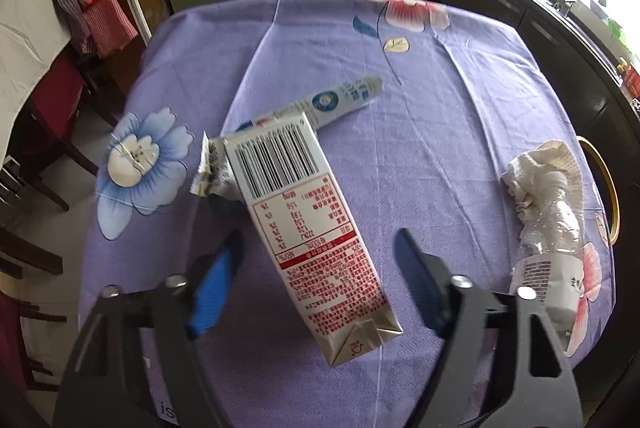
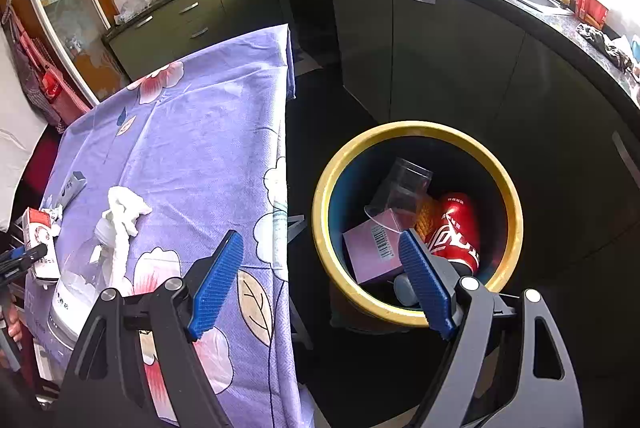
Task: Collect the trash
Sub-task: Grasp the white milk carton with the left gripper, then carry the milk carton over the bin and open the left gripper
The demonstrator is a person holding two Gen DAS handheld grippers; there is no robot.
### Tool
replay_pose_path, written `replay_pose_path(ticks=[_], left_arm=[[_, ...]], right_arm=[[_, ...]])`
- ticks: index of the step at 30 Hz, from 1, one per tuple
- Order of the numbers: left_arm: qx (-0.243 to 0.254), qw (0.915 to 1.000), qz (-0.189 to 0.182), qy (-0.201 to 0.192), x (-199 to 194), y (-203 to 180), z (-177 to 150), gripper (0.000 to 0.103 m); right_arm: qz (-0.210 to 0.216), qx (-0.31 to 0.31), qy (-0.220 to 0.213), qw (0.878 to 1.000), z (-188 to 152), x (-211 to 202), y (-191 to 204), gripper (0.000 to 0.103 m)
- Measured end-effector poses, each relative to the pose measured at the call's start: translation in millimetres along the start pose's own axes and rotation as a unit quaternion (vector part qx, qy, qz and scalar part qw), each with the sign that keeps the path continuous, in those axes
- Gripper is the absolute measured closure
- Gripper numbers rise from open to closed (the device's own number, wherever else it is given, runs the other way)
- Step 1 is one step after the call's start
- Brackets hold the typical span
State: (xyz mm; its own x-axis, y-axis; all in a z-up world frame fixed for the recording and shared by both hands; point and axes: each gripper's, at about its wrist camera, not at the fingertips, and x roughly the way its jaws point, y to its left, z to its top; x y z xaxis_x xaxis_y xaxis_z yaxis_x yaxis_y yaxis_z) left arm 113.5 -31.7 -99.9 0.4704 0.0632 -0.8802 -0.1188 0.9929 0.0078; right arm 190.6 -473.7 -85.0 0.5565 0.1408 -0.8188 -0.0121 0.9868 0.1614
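White, red-printed milk carton (image 1: 312,228) flat on purple tablecloth (image 1: 440,108), barcode end against toothpaste tube (image 1: 336,102)

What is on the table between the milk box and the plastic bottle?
Nothing. In the left wrist view, only bare purple tablecloth lies between the milk carton and the plastic bottle.

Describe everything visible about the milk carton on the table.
The milk carton is a slim white paperboard box with a black barcode, a red band and red printed text. Its folded end points toward the camera; the far end is torn open and ragged. It lies at a slant on the purple floral tablecloth, overlapping a white-and-blue tube, between the left gripper fingers, which show gaps on both sides.
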Motion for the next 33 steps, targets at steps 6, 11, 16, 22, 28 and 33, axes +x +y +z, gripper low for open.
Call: replay_pose_path(ticks=[6,11,16,22,28,33], left_arm=[[0.016,0.9997,-0.007,0.018,6.5,-2.8,-7.1,0.065],[0.035,0.9993,0.002,0.011,-0.5,-4.1,-14.0,0.067],[0.05,0.9987,0.005,-0.01,-14.6,-5.1,-18.7,0.069],[0.07,0.9971,-0.001,-0.031,-32.2,-10.1,-23.3,0.069],[0.089,0.9945,-0.006,-0.053,-50.5,-17.8,-21.9,0.069],[0.111,0.991,-0.023,-0.071,-68.4,-29.5,-16.7,0.069]], right_arm=[[0.005,-0.003,0.0,1.0,-0.8,-0.2,2.2,0.024],[0.007,-0.01,0.0,1.0,0.0,1.5,10.3,0.024],[0.009,-0.018,-0.001,1.0,-1.2,-1.1,20.0,0.024],[0.009,-0.026,-0.008,1.0,-3.3,-10.7,27.3,0.024],[0.005,-0.028,-0.016,0.999,-9.5,-21.8,25.2,0.024],[0.005,-0.016,-0.019,1.0,-18.3,-28.1,12.9,0.024]])
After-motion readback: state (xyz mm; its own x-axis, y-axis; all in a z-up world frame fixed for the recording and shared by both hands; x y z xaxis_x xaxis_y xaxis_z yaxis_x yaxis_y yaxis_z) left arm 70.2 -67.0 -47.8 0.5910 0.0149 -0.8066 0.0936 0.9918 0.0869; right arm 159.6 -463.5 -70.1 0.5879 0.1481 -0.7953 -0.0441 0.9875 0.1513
